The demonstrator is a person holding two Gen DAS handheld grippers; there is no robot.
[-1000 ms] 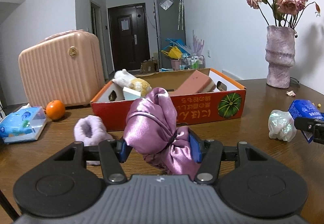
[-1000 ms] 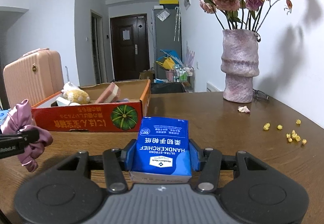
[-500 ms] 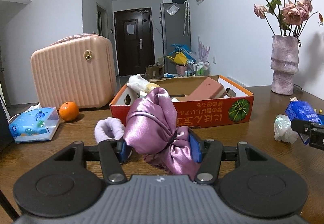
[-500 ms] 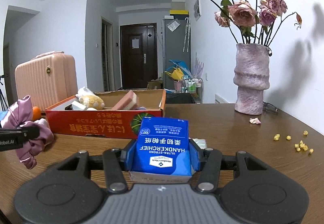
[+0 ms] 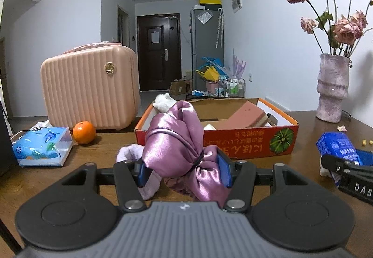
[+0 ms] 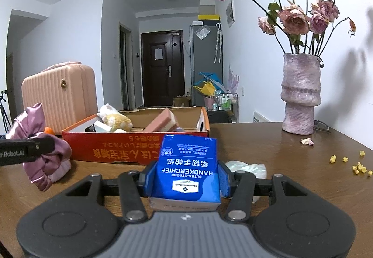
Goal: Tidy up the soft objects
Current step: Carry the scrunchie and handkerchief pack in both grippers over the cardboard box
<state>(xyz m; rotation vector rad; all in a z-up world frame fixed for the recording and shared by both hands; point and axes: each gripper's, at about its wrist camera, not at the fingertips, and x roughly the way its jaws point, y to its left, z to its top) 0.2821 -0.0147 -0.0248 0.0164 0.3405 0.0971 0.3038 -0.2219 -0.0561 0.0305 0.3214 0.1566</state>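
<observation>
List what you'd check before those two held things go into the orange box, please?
1. Left hand-held gripper grips the satin scrunchie: ok, pads press both sides.
2. Right hand-held gripper grips the tissue pack: ok.
3. Box open on top: ok.
4. Room in the box: cannot tell; a plush toy and a sponge already lie inside.
5. Path to the box: ok, bare table ahead.
6. Items left on the table: not ok, a fluffy scrunchie and a white bag remain.
</observation>
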